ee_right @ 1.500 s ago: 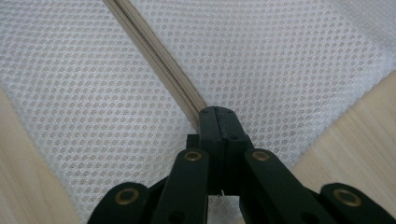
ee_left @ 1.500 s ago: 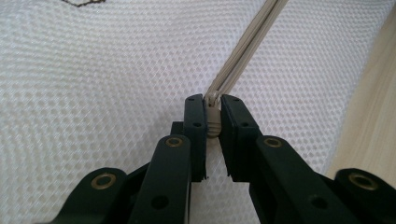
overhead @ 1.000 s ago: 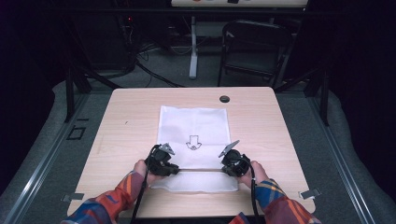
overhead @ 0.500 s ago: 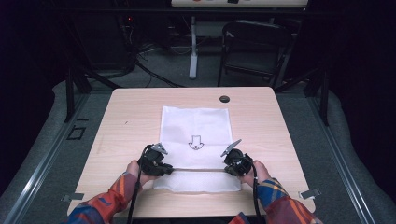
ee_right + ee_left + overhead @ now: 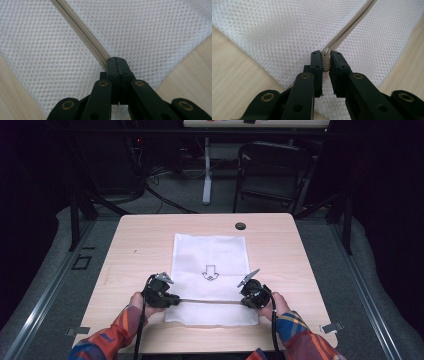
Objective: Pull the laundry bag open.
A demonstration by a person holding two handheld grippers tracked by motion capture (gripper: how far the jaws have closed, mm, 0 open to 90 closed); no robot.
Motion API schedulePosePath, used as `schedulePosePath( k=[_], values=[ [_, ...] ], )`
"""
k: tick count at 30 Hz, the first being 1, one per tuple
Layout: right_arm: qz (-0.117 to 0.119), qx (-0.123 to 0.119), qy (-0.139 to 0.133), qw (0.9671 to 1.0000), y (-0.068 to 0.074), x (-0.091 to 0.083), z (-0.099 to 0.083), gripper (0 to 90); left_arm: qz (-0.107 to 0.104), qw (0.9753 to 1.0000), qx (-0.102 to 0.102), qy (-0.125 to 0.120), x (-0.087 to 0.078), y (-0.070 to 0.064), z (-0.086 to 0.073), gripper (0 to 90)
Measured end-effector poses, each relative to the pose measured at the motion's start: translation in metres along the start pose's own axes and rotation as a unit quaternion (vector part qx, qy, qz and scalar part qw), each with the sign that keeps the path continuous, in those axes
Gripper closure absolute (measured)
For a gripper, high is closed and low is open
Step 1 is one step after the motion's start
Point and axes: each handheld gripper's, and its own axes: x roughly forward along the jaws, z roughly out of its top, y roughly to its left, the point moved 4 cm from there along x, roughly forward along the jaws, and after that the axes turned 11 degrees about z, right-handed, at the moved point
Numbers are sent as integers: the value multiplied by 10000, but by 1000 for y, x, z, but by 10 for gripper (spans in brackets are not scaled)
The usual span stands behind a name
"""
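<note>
1. High view: white mesh bag (image 5: pixel 210 277) flat on table (image 5: pixel 300 250), printed arrow (image 5: pixel 209 271) visible.
2. Left gripper (image 5: pixel 325 58) pinched on the zipper pull (image 5: pixel 326 63).
3. Right gripper (image 5: pixel 116 62) clamped tight on the zipper (image 5: pixel 82 33) end.

Mesh bag (image 5: pixel 210 255): white woven net cloth, fine holes, matt. Zipper (image 5: pixel 347 27): beige fabric tape with ribbed teeth, dull. Table (image 5: pixel 135 245): light wood-grain top, smooth, low sheen. Left gripper (image 5: pixel 325 62) and right gripper (image 5: pixel 115 62): black matt plastic with brass-coloured rivets. Sleeves (image 5: pixel 115 335): plaid cloth.
</note>
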Motion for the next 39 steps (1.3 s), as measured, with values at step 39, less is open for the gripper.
schedulePosePath(
  k=[39],
  values=[
    [206,-38,-119,9997,-5,-3,-4,878,176,9987,-388,269,-17,27,-27,795]
  ],
)
